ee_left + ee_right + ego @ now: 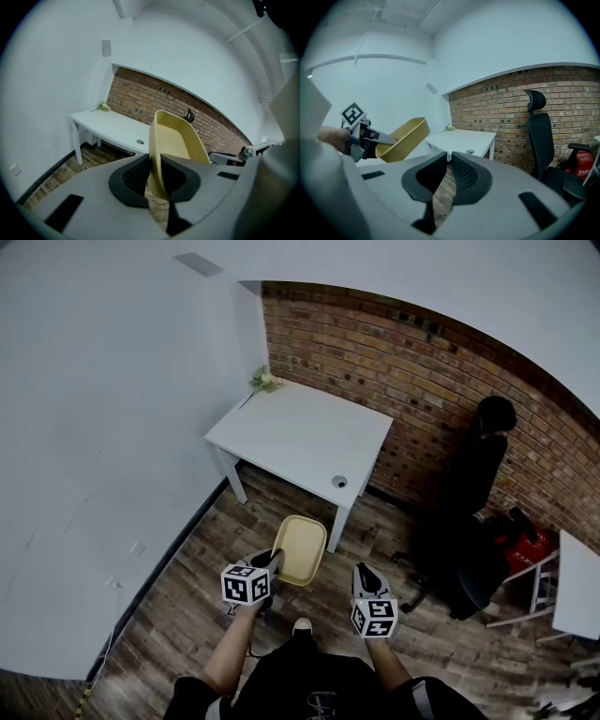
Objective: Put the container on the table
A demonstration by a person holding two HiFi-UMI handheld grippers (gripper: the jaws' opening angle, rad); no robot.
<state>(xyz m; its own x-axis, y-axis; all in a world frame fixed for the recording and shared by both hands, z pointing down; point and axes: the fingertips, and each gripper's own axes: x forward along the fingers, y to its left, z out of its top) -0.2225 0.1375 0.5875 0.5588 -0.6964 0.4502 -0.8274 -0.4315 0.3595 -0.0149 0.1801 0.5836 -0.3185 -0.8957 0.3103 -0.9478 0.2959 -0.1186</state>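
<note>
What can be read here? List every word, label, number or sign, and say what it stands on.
No readable text anywhere.
left tool and right tool: their cubes carry only black-and-white square markers, no letters or digits.
container: plain, no print seen.
red thing at the right: any label is too small to read.

Black office chair [472, 486], perhaps red canister [526, 541]
</note>
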